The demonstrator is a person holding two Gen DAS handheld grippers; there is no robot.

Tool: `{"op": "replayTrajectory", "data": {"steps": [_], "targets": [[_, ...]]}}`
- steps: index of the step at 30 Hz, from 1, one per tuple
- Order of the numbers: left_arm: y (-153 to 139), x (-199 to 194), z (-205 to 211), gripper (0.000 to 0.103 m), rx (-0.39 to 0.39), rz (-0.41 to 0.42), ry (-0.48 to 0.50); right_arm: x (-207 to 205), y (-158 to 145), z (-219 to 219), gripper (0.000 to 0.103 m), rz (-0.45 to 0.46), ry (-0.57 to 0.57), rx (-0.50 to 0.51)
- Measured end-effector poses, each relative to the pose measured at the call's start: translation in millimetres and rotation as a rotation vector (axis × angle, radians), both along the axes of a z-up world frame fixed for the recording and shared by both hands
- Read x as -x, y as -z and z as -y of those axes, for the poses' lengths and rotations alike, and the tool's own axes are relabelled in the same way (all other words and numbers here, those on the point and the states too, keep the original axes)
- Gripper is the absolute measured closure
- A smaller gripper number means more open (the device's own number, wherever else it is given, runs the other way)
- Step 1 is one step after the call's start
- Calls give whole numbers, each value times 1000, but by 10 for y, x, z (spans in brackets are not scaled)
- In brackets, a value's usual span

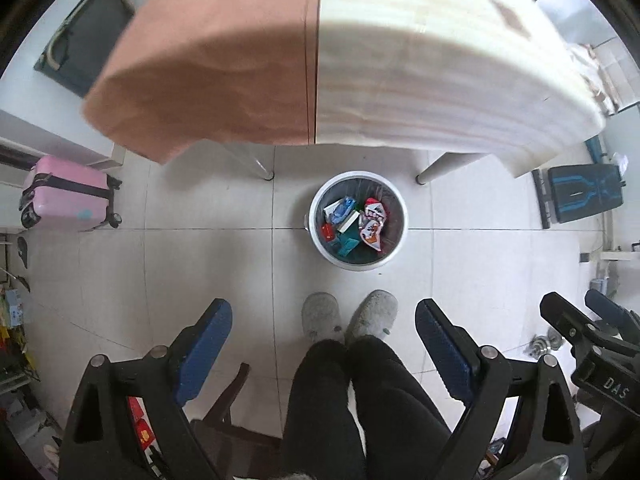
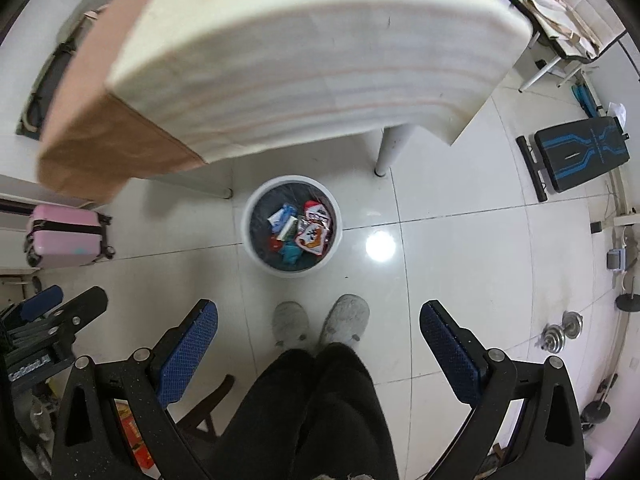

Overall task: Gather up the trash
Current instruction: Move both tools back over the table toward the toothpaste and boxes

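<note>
You're in a home, a lived-in spare or multi-use room, not a lab. Evidence: glossy white floor tiles [image 2: 460,264], a tabletop [image 1: 420,80] under a cream cloth with a salmon cloth [image 1: 208,80] beside it, and a pink suitcase [image 1: 66,194] parked by the wall. There's home gym kit too: a black-and-blue weight bench [image 2: 582,152] and a dumbbell [image 2: 562,330]. A folding chair [image 2: 568,32] has bags dumped on it. A small lined waste bin [image 1: 320,200] sits on the floor. You're wearing fuzzy grey slippers [image 1: 348,316].
</note>
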State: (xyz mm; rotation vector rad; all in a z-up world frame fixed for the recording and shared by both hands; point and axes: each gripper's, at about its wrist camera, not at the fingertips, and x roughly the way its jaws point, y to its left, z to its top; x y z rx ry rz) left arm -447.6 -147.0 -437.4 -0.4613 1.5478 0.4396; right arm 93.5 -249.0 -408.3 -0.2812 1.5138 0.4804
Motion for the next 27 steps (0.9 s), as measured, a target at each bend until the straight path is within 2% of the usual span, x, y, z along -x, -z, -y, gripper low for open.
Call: {"op": "replayTrajectory", "data": {"steps": [2,6,10,14,18,21,23,27], "targets": [[-218,40,-7,9,-2,13,-2,69,-323,2,1,14,-14,-10],[-561,56,-20,9,3,40,-7,179,-781,8,1,16,-17,-26],[-995,-51,-85,9,-37,117,13,178,-1175,-1,1,15,17,-61],[-1306,-322,-270,9,-104,195,12,-5,-1525,-119,1,34,57,-127],[-1521,-778,-512,9,-183,238,8,-429,-1747,-357,1,49,88,-178],[-1594,-1275,-780,9,-242,251,-6,-851,-1830,-582,1,59,97,-204],[-1608,-1561,-965,9,-266,248,-18,-1267,-1842,-776,1,55,107,-220],[-1434,-2481,-1386,9,-302,209,-36,-2192,-1748,-1197,1,45,119,-238]]}}
